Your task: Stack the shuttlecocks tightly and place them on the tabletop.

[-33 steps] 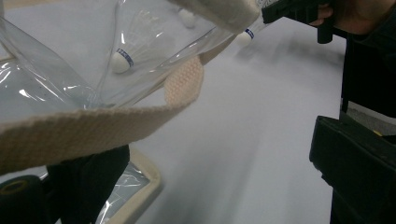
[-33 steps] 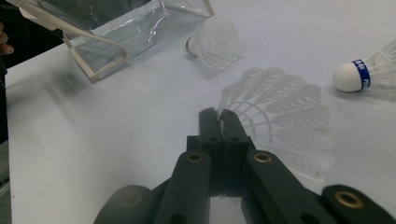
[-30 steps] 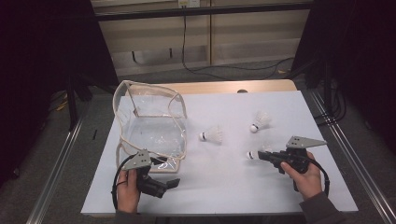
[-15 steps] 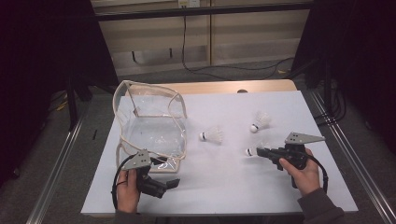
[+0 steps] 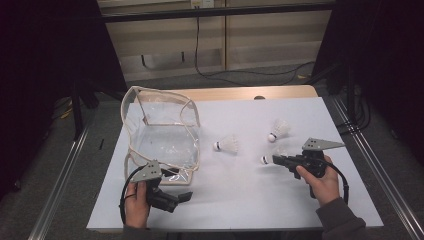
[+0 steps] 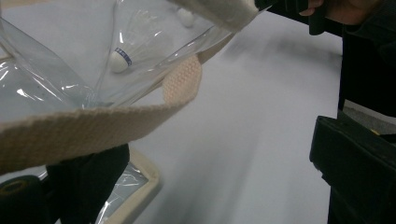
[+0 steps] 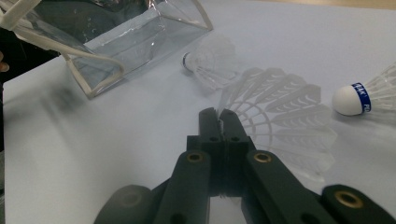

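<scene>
The right claw (image 7: 218, 113) is pressed together on the feather skirt of a shuttlecock (image 7: 280, 116), held just above the bench (image 5: 240, 200) at about 4 o'clock. Two more shuttlecocks lie loose: one (image 5: 227, 145) near the middle, one (image 5: 278, 131) toward 2 o'clock. The left claw (image 5: 185, 196), at 7 o'clock, pinches the trim of the clear bag (image 5: 162, 132), which stands open at 10 o'clock.
</scene>
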Motion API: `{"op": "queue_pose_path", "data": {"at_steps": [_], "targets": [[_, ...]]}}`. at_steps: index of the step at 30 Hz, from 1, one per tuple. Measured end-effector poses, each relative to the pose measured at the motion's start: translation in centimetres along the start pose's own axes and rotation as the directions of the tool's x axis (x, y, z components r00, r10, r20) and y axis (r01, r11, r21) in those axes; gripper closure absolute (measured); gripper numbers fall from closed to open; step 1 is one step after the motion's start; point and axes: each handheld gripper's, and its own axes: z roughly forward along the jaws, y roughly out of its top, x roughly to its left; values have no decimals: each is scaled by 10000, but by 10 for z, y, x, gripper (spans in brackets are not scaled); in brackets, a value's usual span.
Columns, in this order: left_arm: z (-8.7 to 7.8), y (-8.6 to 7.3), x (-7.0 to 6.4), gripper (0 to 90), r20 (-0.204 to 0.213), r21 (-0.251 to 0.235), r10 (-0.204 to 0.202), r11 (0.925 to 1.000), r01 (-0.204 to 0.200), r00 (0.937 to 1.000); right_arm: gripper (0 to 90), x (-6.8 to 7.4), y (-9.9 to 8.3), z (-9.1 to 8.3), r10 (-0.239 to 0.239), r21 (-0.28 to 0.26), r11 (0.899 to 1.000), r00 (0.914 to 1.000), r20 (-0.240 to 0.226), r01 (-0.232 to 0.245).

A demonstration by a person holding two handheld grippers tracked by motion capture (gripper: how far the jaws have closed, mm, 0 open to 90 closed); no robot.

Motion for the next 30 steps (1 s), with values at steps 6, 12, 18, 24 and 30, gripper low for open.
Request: {"op": "queue_pose_path", "data": {"at_steps": [6, 12, 18, 24, 30], "targets": [[0, 0, 0, 48, 10, -9, -10, 10000, 10, 10000, 899, -2, 2, 1, 64, -51, 10000, 10000, 51, -64], [0, 0, 0, 48, 4, 0, -7, 10000, 7, 10000, 899, -4, 3, 2, 72, -20, 10000, 9999, 93, -72], [0, 0, 0, 48, 0, -3, -8, 10000, 8, 10000, 899, -3, 5, 5, 83, -63, 9999, 9999, 82, -82], [0, 0, 0, 47, 17, 16, -19, 10000, 19, 10000, 899, -5, 7, 7, 56, -41, 10000, 9999, 143, -55], [0, 0, 0, 46, 21, -4, -14, 10000, 14, 10000, 899, -6, 9, 9, 38, -33, 10000, 9997, 227, -37]]}}
